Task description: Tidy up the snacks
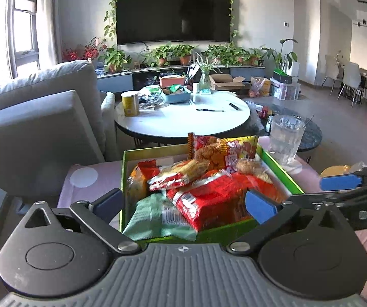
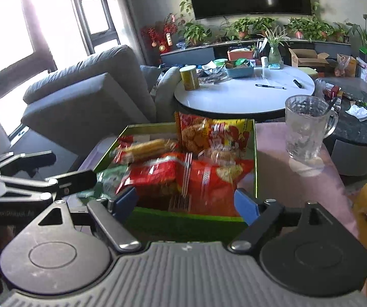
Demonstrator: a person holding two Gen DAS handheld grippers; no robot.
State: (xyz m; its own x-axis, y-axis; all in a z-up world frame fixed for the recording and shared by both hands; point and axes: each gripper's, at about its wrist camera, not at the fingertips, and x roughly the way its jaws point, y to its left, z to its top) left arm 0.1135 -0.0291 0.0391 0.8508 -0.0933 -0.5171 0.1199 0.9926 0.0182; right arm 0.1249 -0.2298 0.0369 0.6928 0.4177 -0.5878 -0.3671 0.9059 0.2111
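Green box, open top, sits on pink cloth, packed w/ snack packs. Big red bag lies flat up front, pale green pack beside it at near-left corner. Yellow-and-red bag stands upright vs the far wall. Orange pack tilted at left; clear-wrapped biscuits on top, mid-pile.

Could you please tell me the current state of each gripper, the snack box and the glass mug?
Left gripper: open, empty, over the box.
Right gripper: open, empty.
Green box: open-topped, piled with snack packets.
Glass mug: upright beside the box.
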